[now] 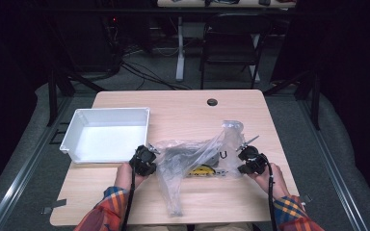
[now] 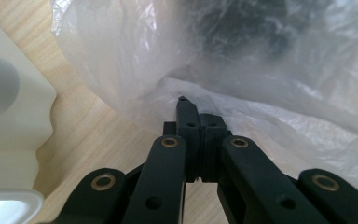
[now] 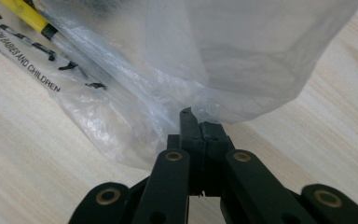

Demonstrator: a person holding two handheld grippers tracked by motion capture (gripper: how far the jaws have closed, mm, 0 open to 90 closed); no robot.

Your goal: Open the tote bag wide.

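- The clear plastic bag lies on the table, just right of the white bin, with dark and yellow things inside.
- Our left gripper is clamped tight on the bag's edge nearest the bin.
- Our right gripper pinches the bag's far edge, away from the bin.
- We think we hold both ends so the bag stays spread.
- Both hands rest low, pointing inward.

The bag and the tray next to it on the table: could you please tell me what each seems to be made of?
The bag looks like thin clear plastic film, glossy: it crinkles, catches glare and shows dark and yellow contents through it. The tray looks like rigid white moulded plastic, smooth and semi-matte, though painted metal can't be ruled out.
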